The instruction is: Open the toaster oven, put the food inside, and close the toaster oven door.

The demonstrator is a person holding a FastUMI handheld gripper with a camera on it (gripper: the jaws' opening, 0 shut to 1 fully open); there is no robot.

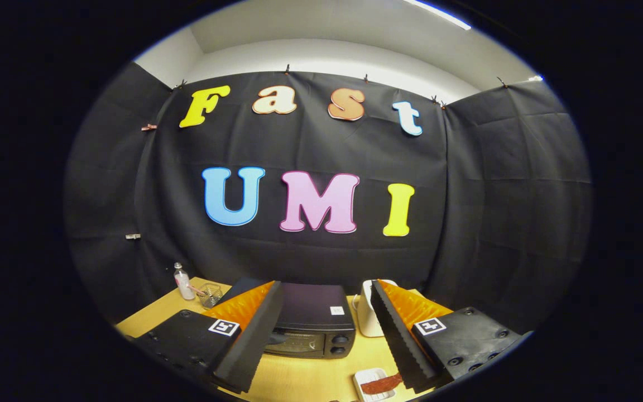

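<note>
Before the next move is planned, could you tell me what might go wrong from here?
The gripper fingers are open and high, and the toaster oven is closed, so they could misjudge the door. The white mug stands close beside the oven and could be knocked. The food lies loose on its small tray and may slide.

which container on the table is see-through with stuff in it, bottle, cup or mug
The small glass cup beside the bottle, holding sticks. The white mug, right of the toaster oven, is opaque. Gripper open.
</note>
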